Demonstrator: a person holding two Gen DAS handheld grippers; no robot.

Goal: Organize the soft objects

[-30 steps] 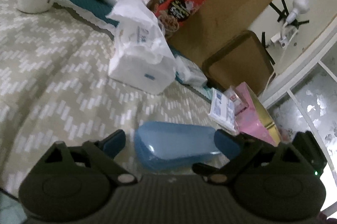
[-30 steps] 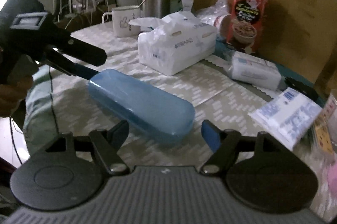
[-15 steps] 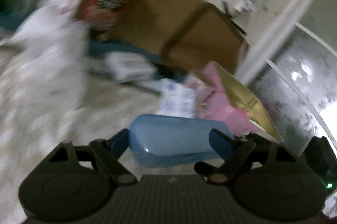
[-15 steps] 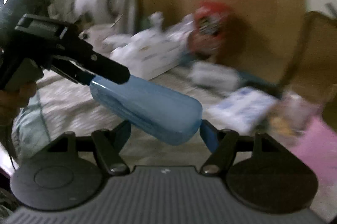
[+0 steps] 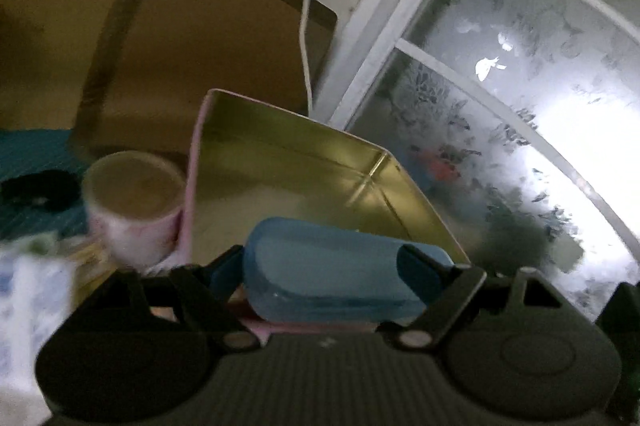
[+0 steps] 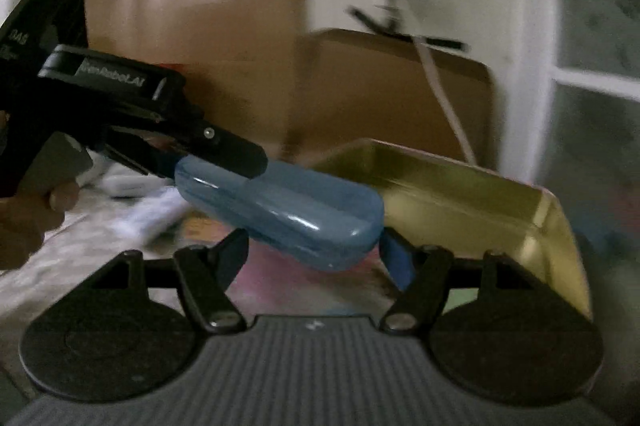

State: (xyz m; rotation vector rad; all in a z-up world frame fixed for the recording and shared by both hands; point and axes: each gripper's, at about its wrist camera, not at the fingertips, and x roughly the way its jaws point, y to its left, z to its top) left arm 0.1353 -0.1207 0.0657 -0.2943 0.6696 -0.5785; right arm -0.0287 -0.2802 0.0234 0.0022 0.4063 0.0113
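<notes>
A long blue plastic case (image 5: 332, 266) hangs in the air, carried by both grippers. My left gripper (image 5: 320, 260) is shut on one end of it, pads against its sides. In the right wrist view my right gripper (image 6: 314, 248) is shut on the other end of the blue case (image 6: 288, 209), while the left gripper (image 6: 208, 165), held by a hand, clamps the far end. Just beyond the case stands an open gold-lined tin box (image 5: 280, 153) with pink outer walls, the box (image 6: 460, 193) lying to the right in the right wrist view.
A pink-patterned cup (image 5: 132, 201) stands against the box's left wall. A blurred white pack (image 5: 28, 286) lies at the left edge. A brown chair back (image 5: 208, 37), a white cable (image 5: 306, 25) and a frosted window (image 5: 500, 85) rise behind the box.
Both grippers have carried the blue case off the patterned tablecloth and swung it right, toward the gold-lined box. The tissue packs and the mug have left the views.
</notes>
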